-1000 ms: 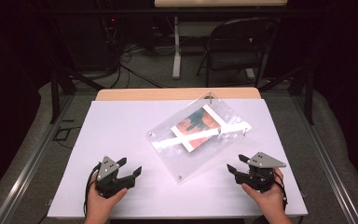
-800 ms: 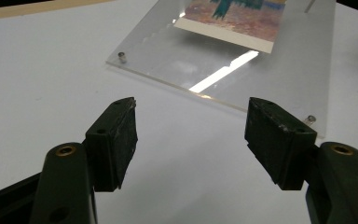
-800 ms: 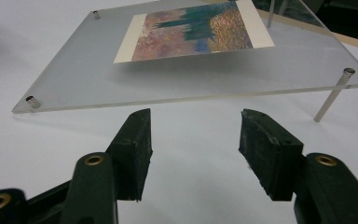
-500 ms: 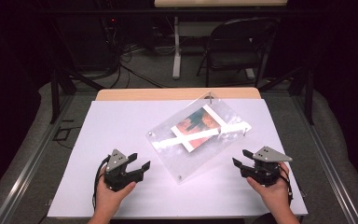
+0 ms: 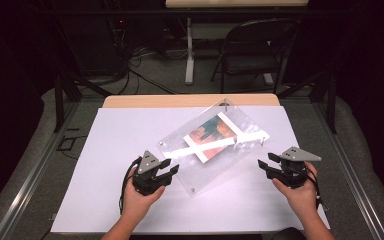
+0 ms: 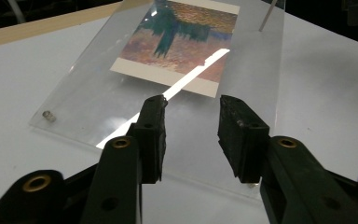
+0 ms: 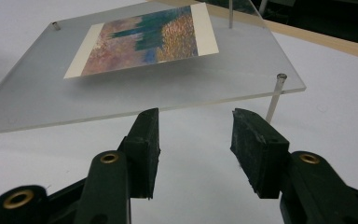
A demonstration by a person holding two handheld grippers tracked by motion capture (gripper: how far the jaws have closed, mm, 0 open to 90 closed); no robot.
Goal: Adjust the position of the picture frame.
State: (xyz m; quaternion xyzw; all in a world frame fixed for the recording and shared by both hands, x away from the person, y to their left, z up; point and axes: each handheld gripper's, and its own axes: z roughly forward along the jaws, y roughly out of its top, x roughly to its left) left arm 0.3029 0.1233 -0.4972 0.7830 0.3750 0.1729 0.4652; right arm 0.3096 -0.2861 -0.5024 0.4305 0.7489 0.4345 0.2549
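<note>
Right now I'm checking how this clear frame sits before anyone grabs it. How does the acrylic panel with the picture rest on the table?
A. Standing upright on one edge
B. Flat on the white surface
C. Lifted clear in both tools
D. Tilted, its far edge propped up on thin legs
D: in the right gripper view the acrylic panel slopes, with a thin leg holding one corner above the table.

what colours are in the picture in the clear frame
Teal, orange and pink with a cream border on the picture; right gripper view.

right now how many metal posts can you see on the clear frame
4: near left corner, near corner, right corner, far corner of the clear frame. None seem hidden.
</note>
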